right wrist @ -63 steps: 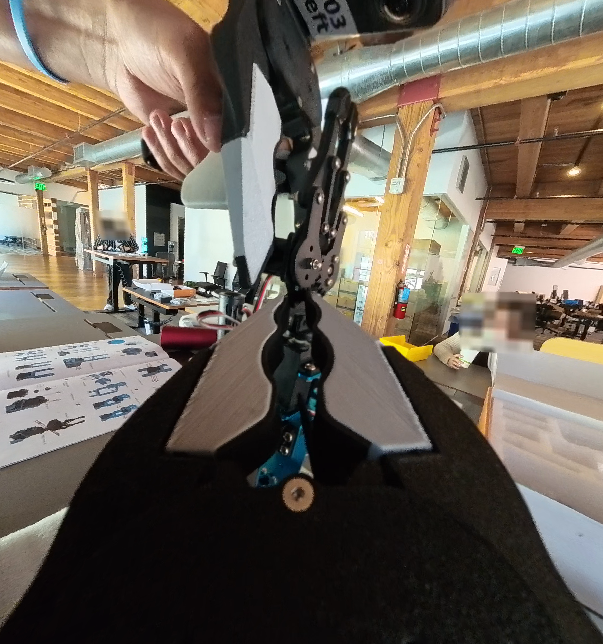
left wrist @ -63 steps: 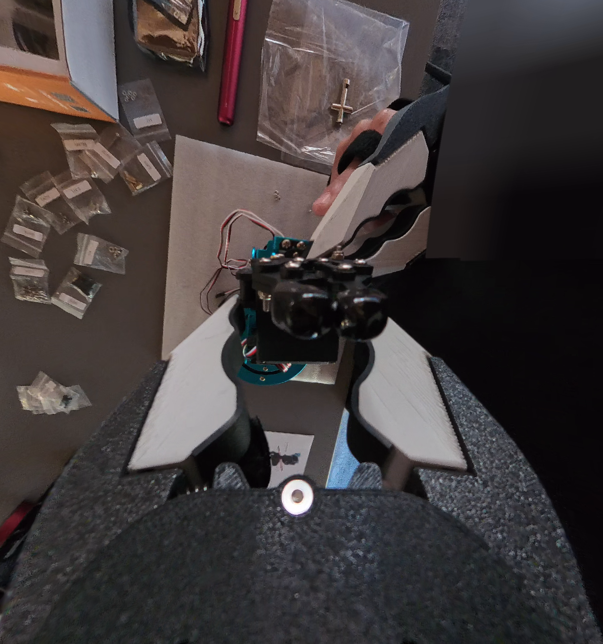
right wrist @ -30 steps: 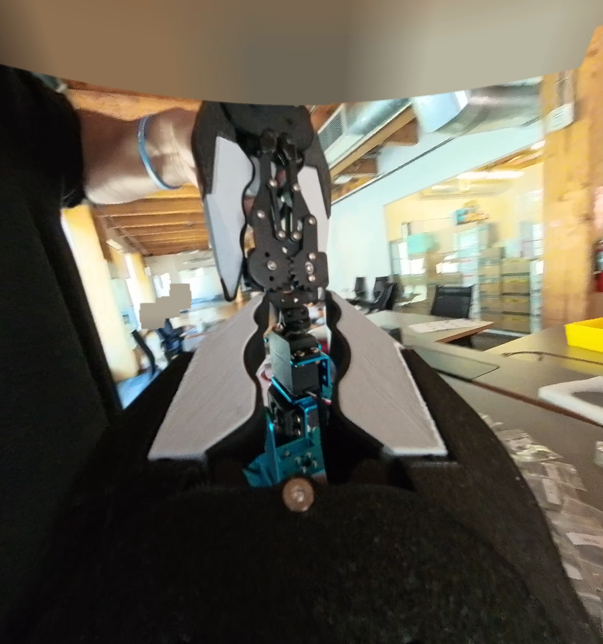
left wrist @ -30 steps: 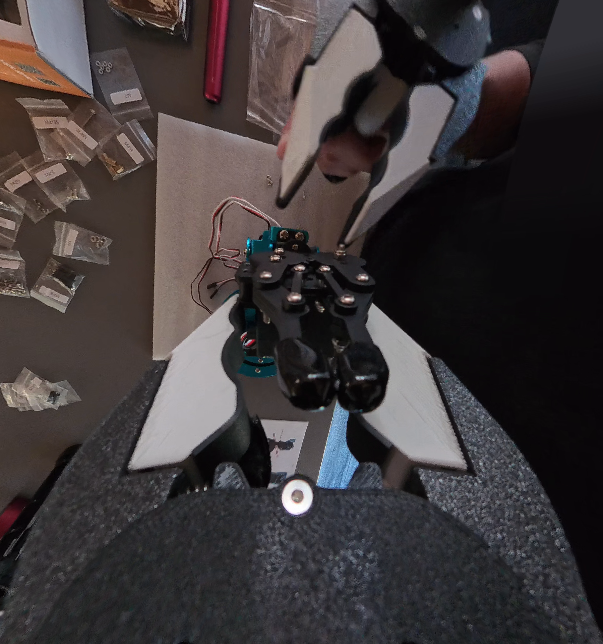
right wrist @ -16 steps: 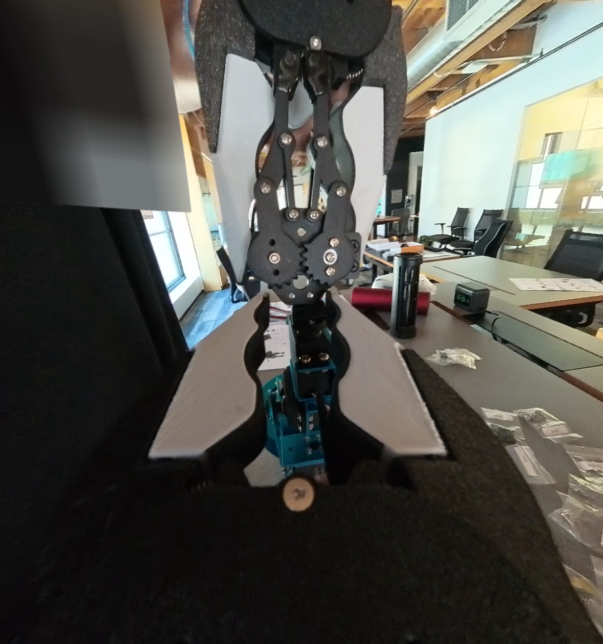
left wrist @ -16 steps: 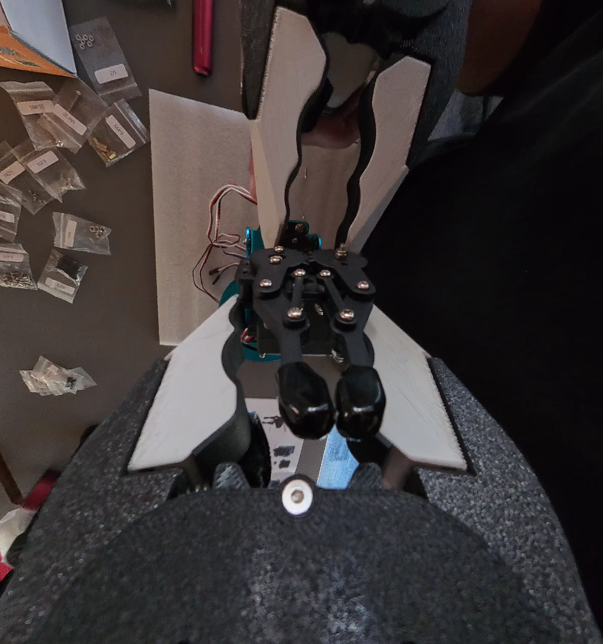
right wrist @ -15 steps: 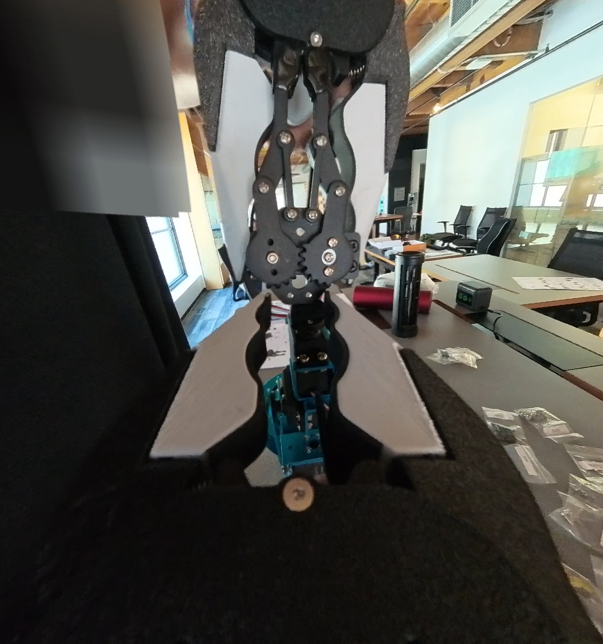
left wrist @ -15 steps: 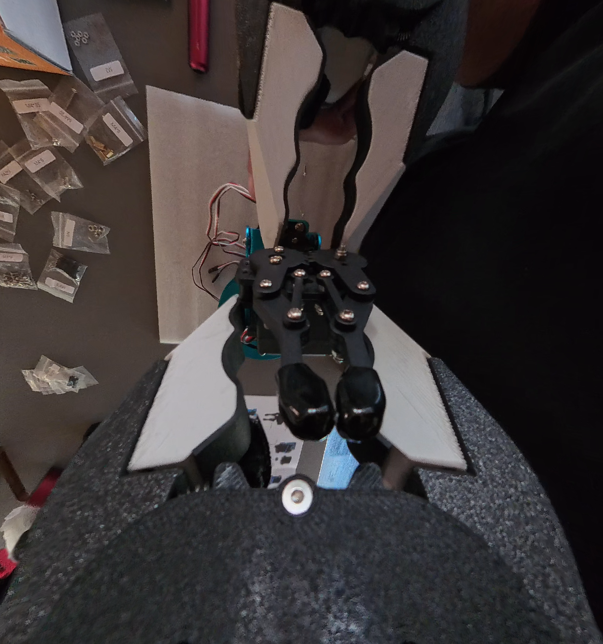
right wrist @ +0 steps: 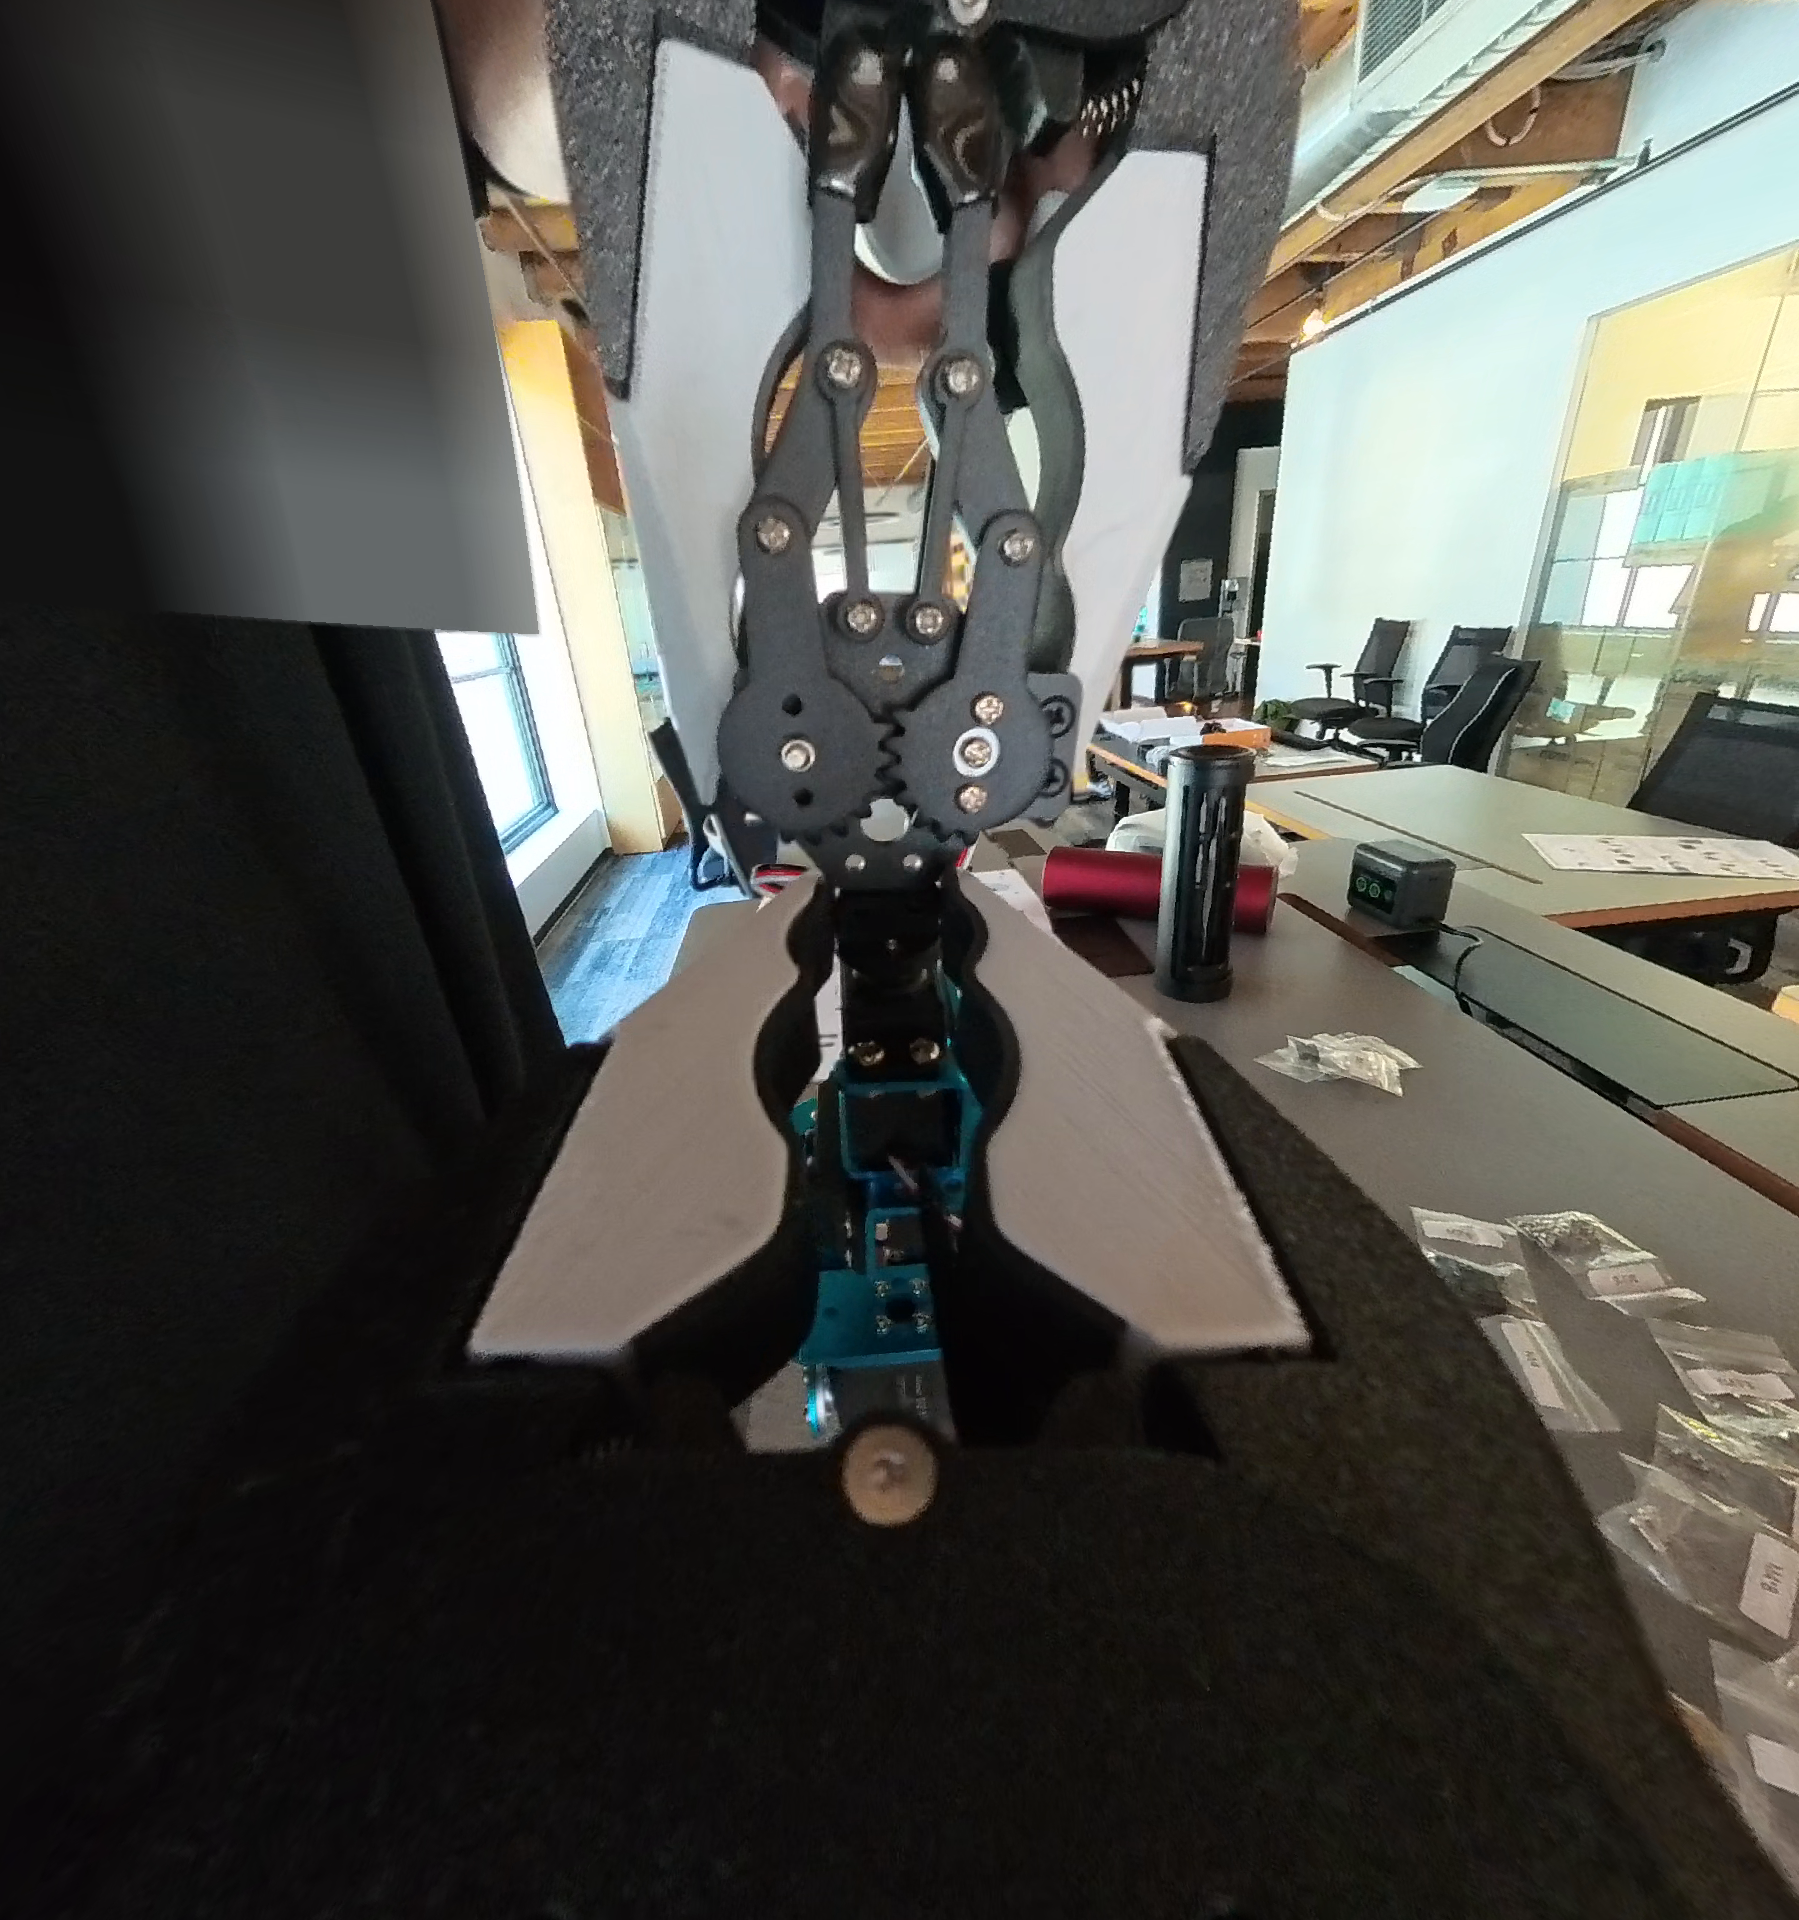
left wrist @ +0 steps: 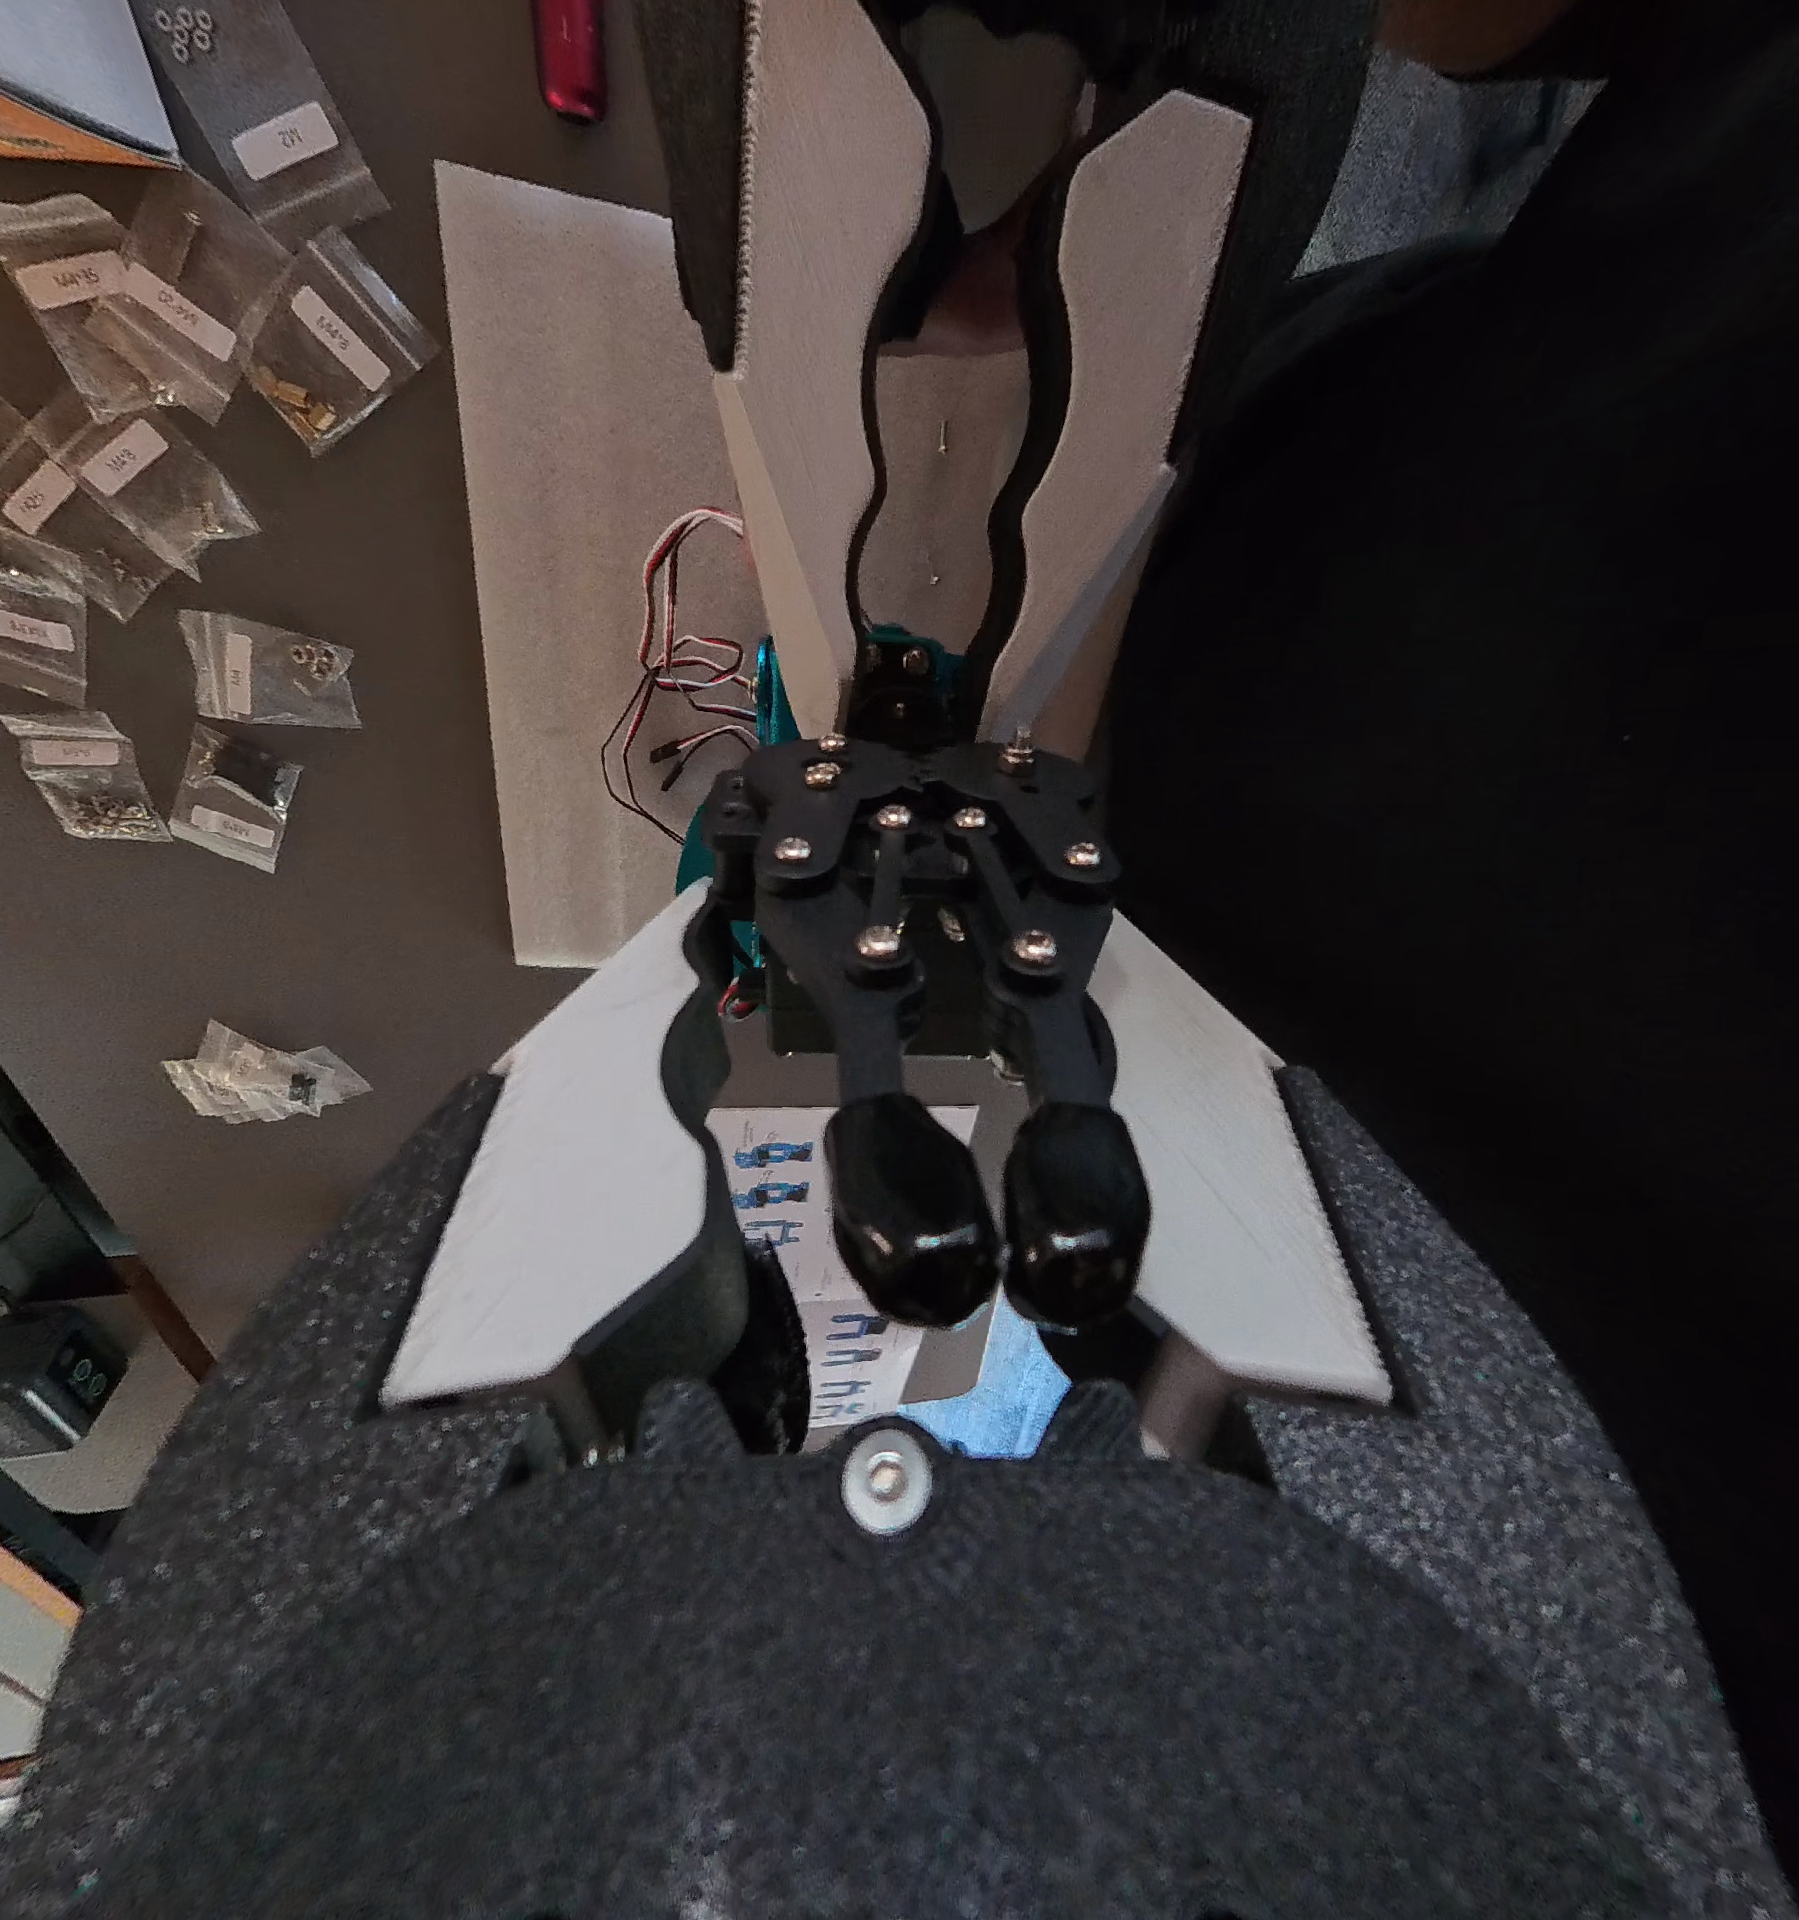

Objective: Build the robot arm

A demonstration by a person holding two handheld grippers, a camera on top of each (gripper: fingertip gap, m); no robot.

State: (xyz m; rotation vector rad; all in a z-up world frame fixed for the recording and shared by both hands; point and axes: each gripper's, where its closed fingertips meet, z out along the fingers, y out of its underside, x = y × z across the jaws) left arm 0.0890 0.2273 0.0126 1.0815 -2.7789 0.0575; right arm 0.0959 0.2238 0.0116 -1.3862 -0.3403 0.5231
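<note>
Both grippers hold one small toy robot arm between them. In the left wrist view, the left gripper [left wrist: 916, 914] has its two white fingers closed on the black box part of the little robot claw [left wrist: 936, 914], whose two shiny black tips point back toward the camera at 6 o'clock. The right gripper [left wrist: 916, 665] comes in from 12 o'clock, and its white fingers are pinched narrow on the blue and black joint just behind the claw. In the right wrist view, the right gripper [right wrist: 890, 997] squeezes the black and blue joint [right wrist: 895, 1101], and the claw's round gears [right wrist: 879, 764] stand just above its fingertips. Red, white and black wires [left wrist: 677, 644] hang at 10 o'clock over a white foam sheet [left wrist: 583, 436] on the grey table [left wrist: 251, 935]. Little clear bags of screws [left wrist: 126, 447] lie at 9 to 11 o'clock. A black tube [right wrist: 1201, 868] stands upright beside a red tube [right wrist: 1113, 878] at 2 o'clock.
</note>
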